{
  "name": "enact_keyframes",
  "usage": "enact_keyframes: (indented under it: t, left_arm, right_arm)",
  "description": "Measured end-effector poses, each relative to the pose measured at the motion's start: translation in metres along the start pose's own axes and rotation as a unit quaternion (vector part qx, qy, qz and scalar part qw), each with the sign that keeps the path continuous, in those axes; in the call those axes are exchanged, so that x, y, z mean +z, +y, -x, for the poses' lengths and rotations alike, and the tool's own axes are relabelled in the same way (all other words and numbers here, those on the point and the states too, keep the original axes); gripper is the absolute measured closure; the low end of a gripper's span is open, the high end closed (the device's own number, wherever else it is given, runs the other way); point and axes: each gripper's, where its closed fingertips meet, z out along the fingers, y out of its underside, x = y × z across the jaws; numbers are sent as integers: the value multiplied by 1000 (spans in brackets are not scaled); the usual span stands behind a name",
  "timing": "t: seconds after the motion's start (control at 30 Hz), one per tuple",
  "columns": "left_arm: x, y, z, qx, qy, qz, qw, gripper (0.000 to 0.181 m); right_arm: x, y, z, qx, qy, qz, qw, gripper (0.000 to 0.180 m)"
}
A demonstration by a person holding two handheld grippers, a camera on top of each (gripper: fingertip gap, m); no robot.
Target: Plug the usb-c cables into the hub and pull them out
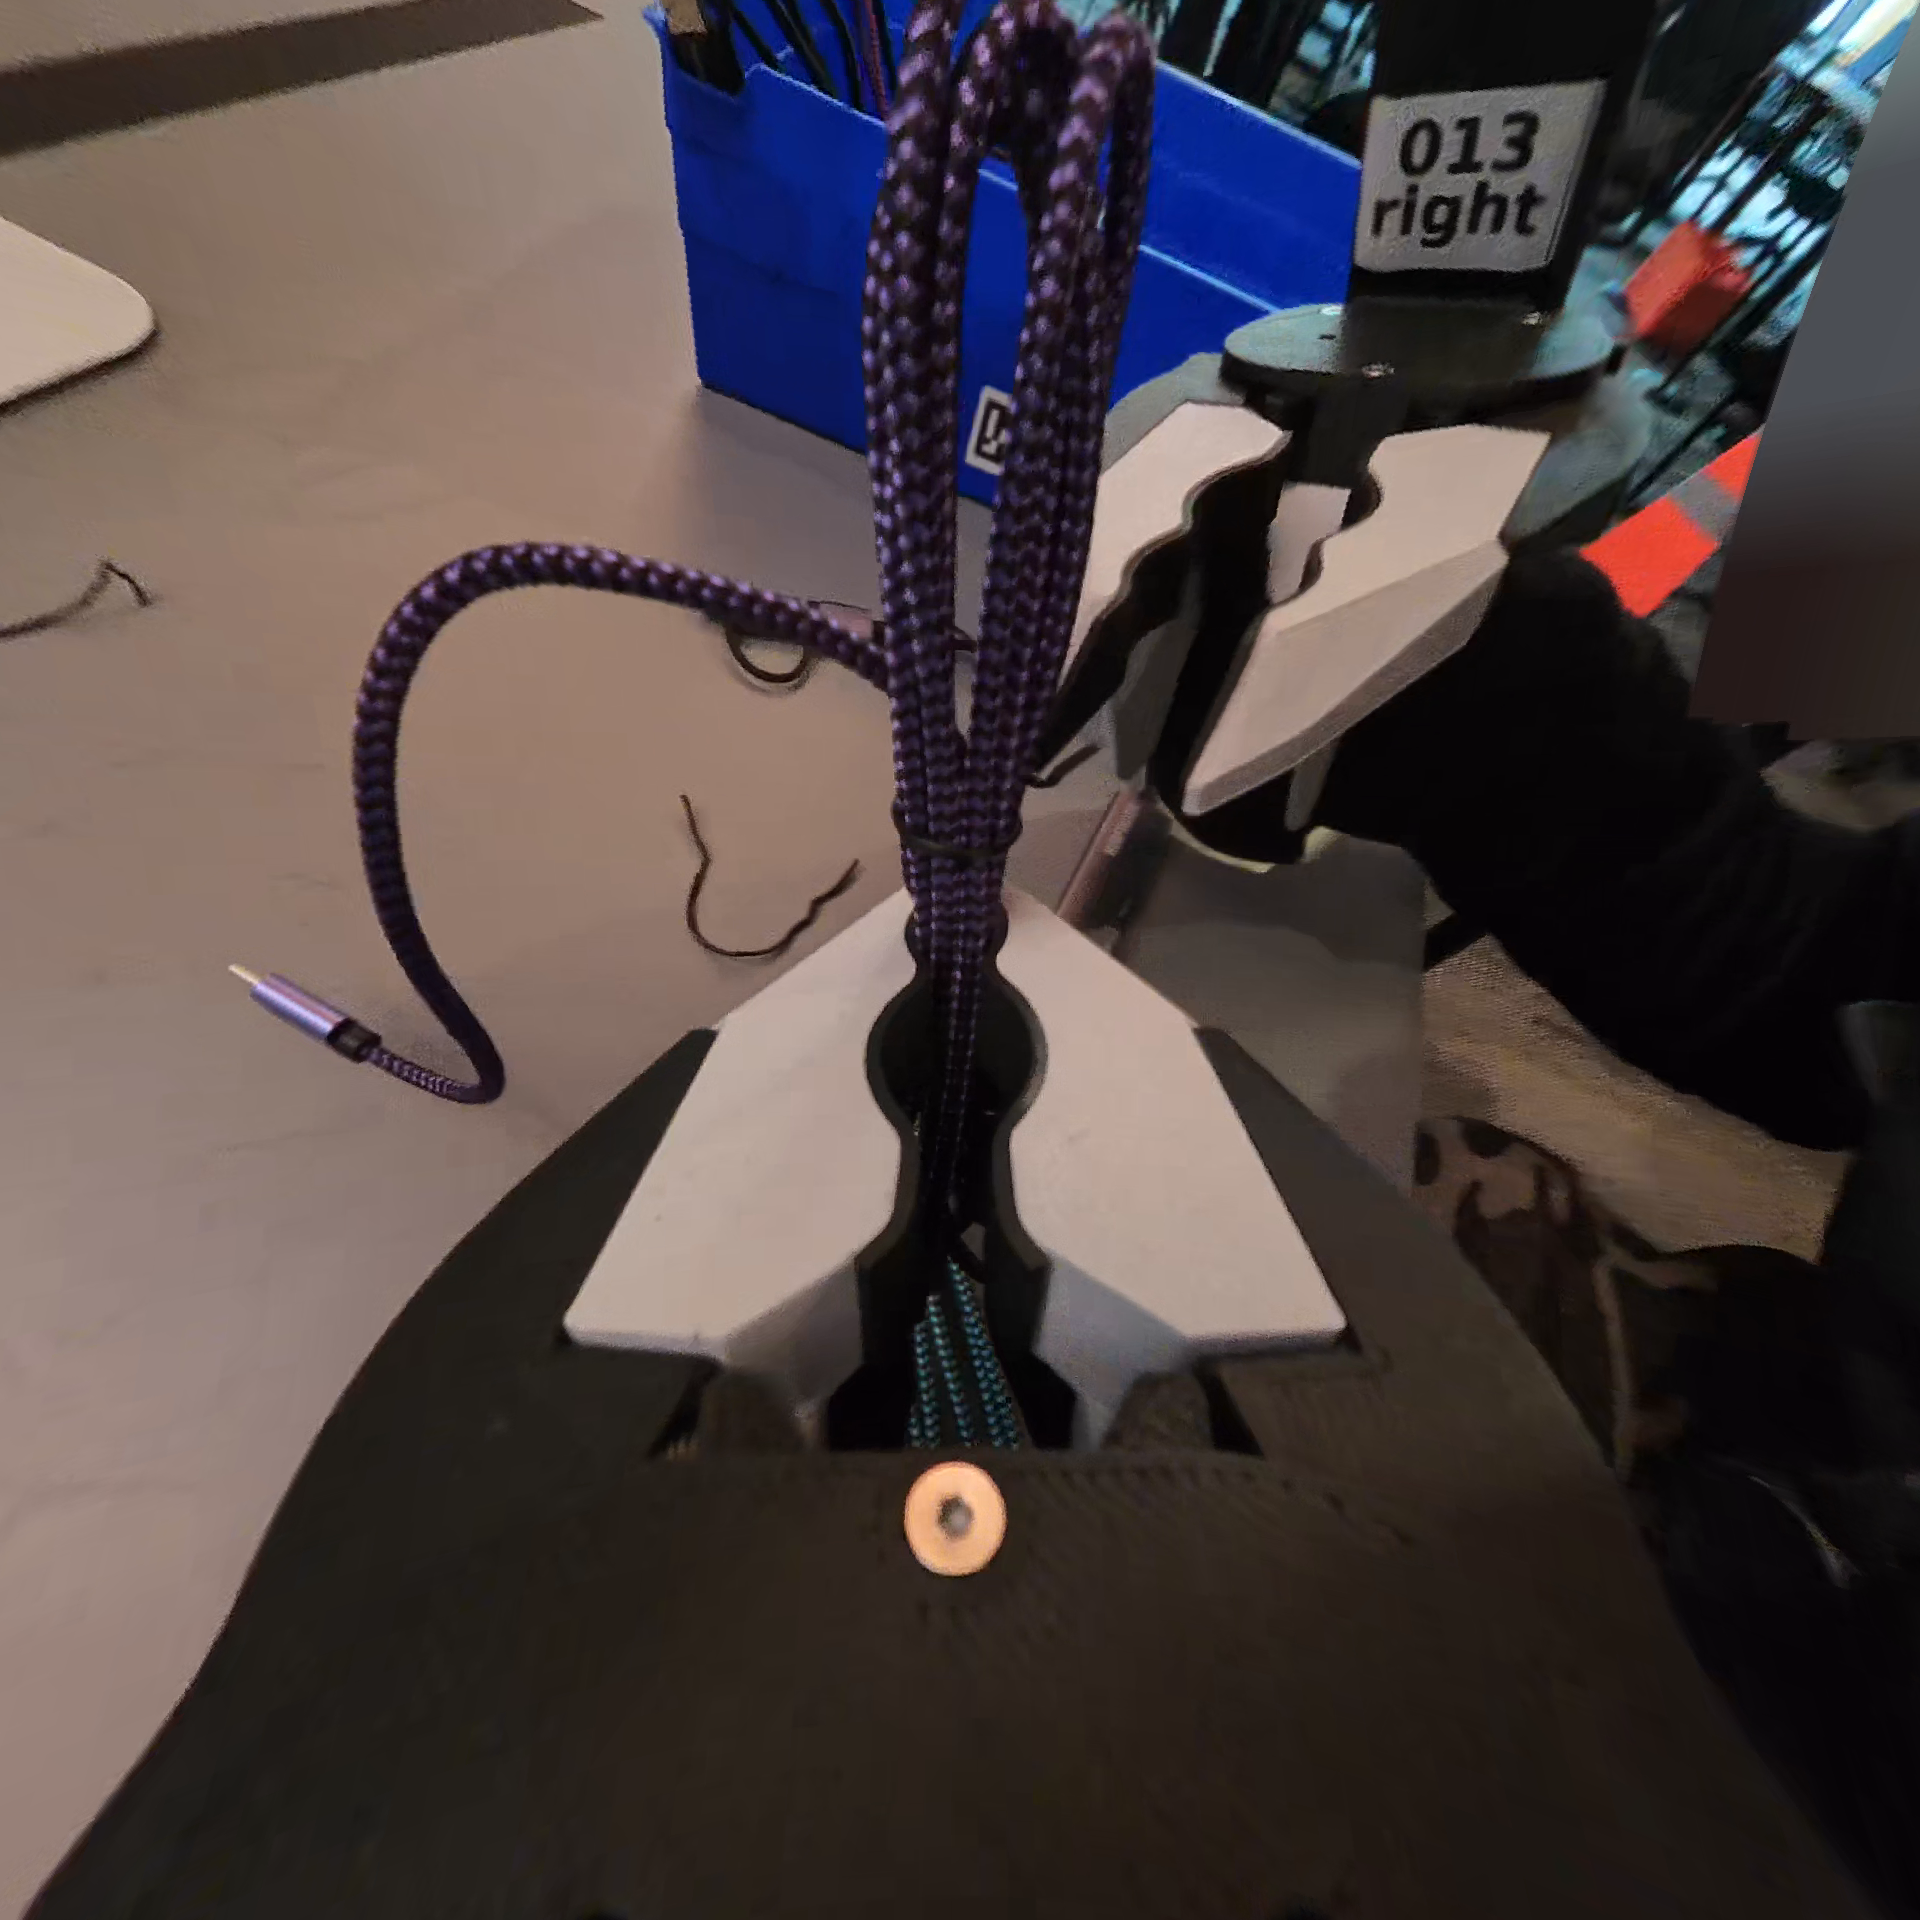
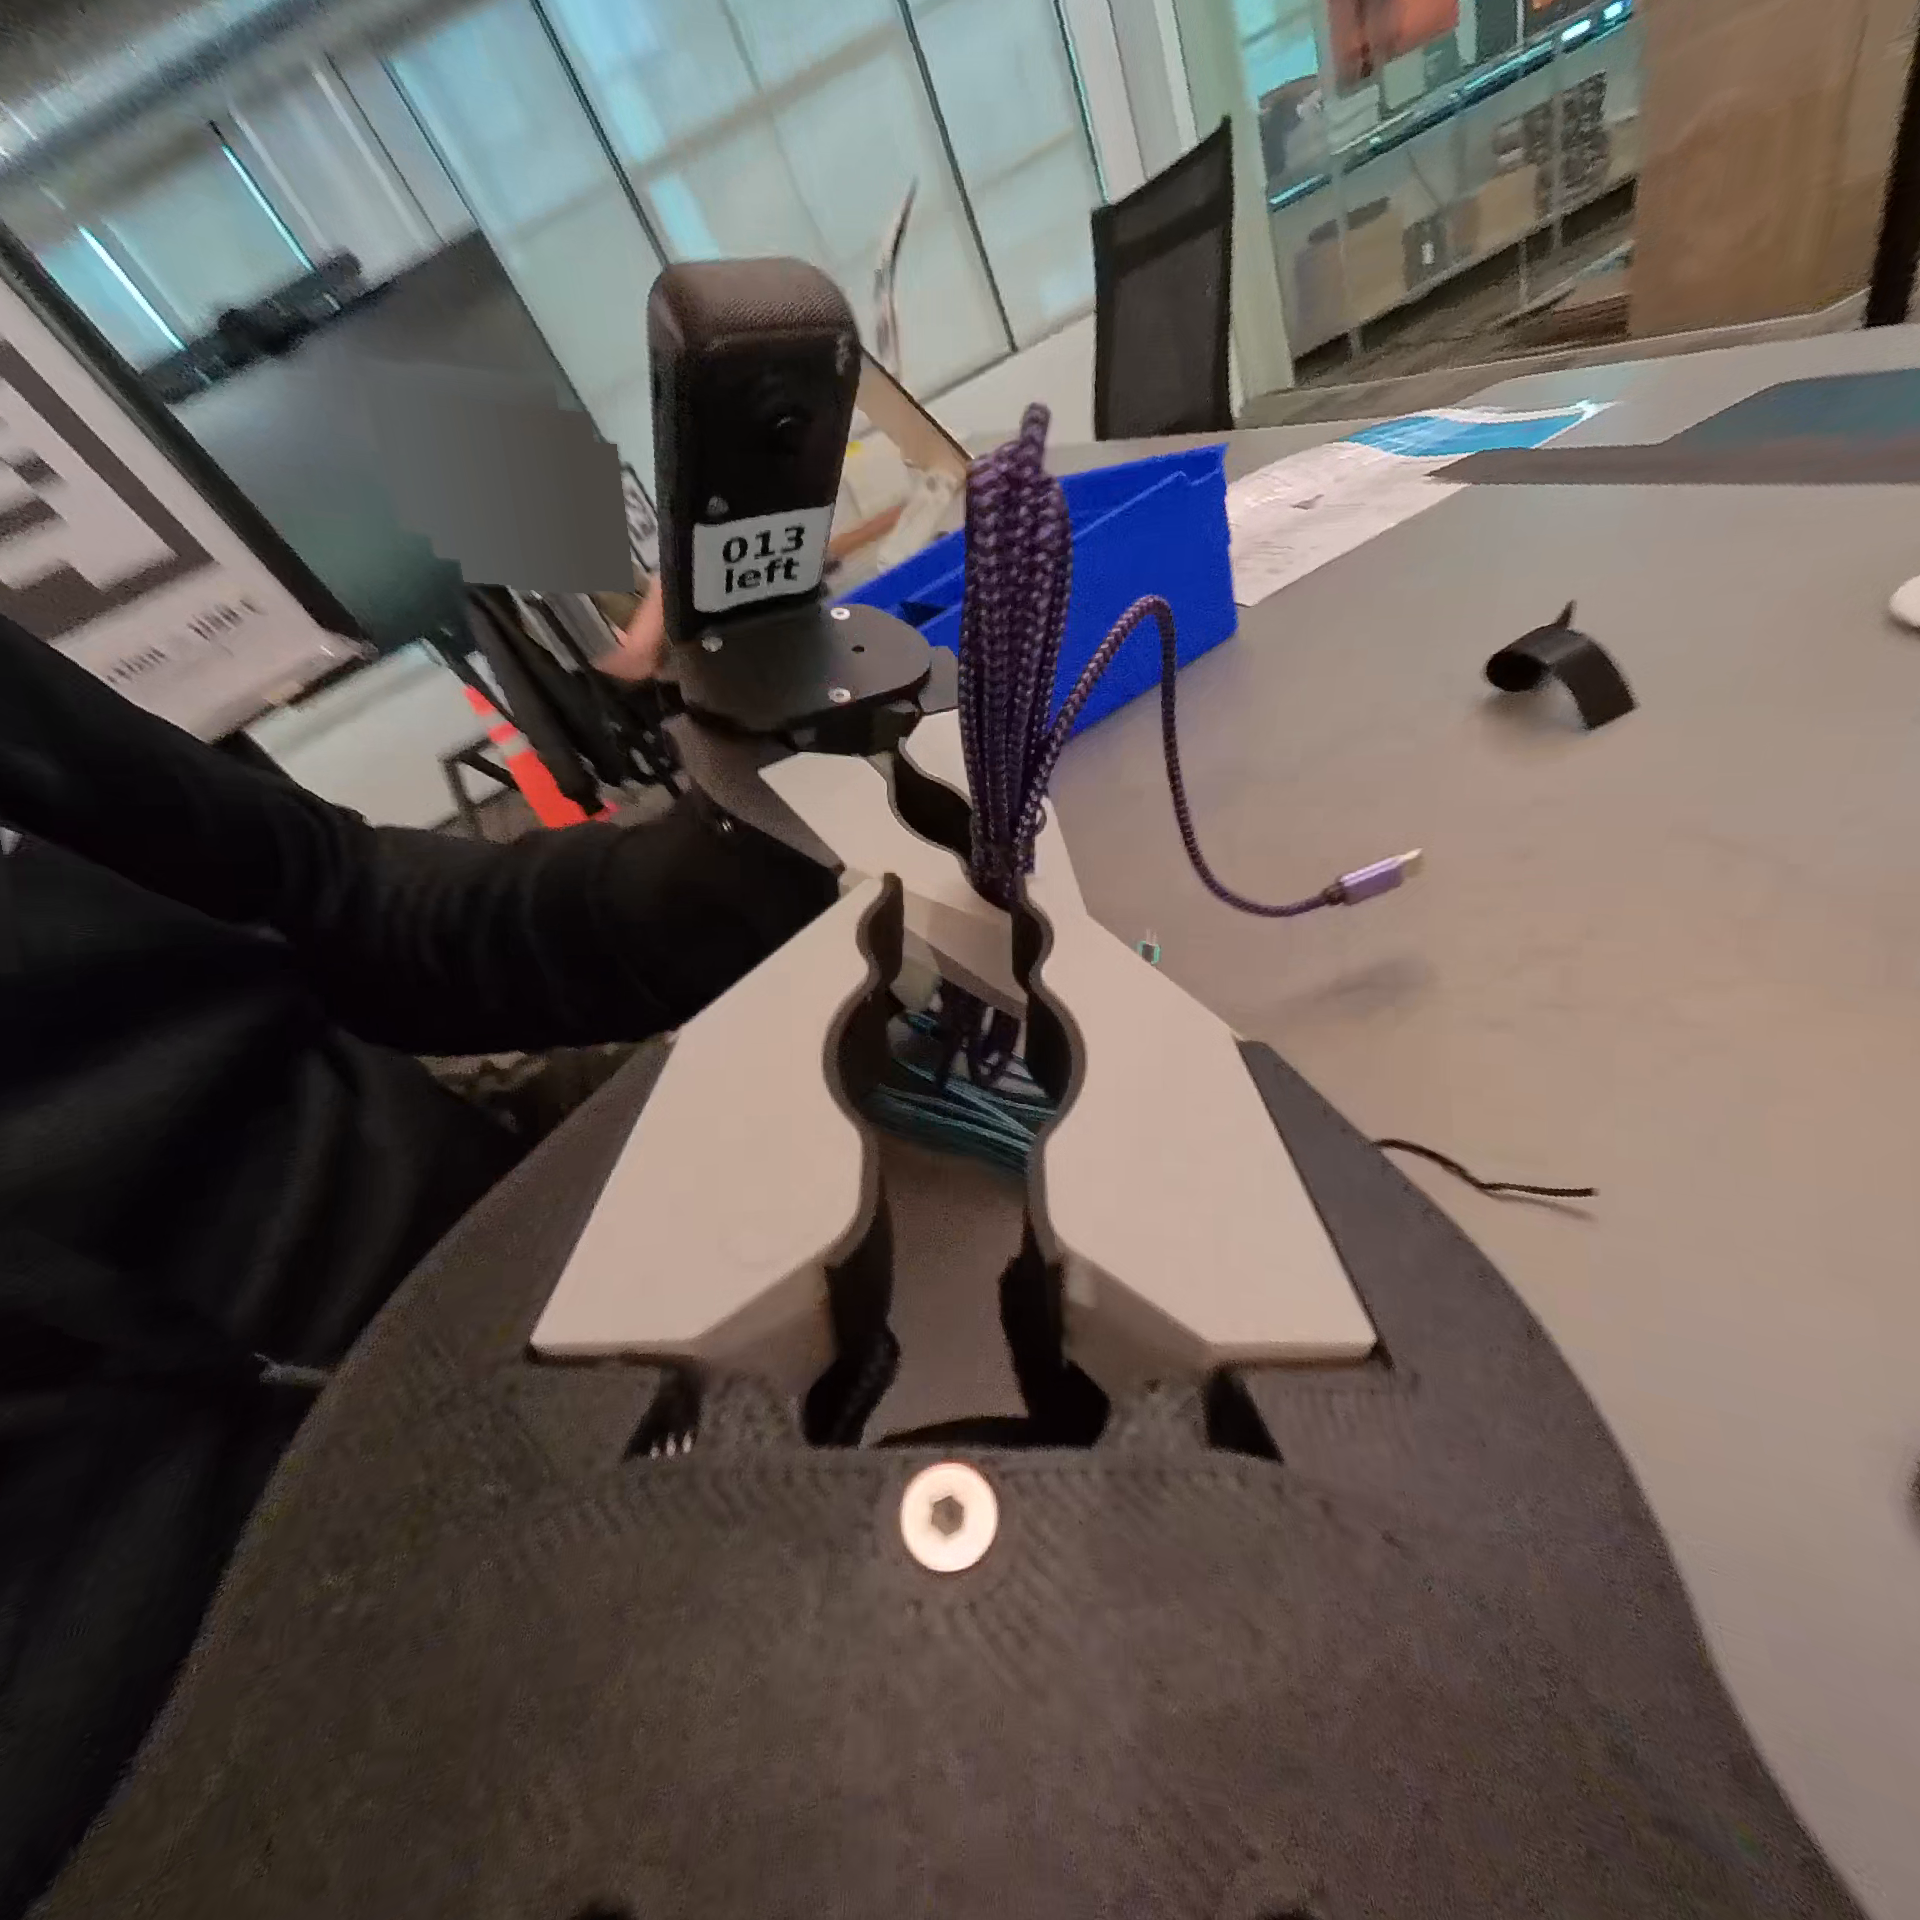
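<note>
Left gripper (image 1: 956, 935) jaws clamped on bundled purple cable (image 1: 966, 468), right gripper (image 2: 956, 935) jaws parted, holding nothing, blue bin (image 1: 790, 260) at 12 o'clock on bench (image 1: 312, 416).

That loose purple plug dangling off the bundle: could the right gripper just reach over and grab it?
Probably yes. The right gripper is open and holds nothing, and the plug hangs in open air above the table. The left gripper pinches only the bundle, beside that path.

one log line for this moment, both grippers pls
left gripper: shut on purple cable bundle | right gripper: open, empty | loose plug: above table | hub: not seen
</note>
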Motion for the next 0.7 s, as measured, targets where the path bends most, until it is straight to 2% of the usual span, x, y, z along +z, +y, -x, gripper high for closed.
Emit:
enact_keyframes:
  t: [0.2,0.43,0.57,0.7]
  left_arm:
    - [-1,-2,6,48,-49,2,998,181]
    - [0,-5,5,85,-74,2,994,181]
    - [-2,-6,7,80,-73,-3,994,181]
    - [-3,-7,7,74,-71,-4,995,181]
  right_arm:
    - [0,-3,-3,69,-26,-29,997,166]
    - [3,-2,-3,98,-42,-36,994,164]
    - [4,-1,0,91,-49,-35,994,176]
    - [4,-2,0,71,-43,-35,996,180]
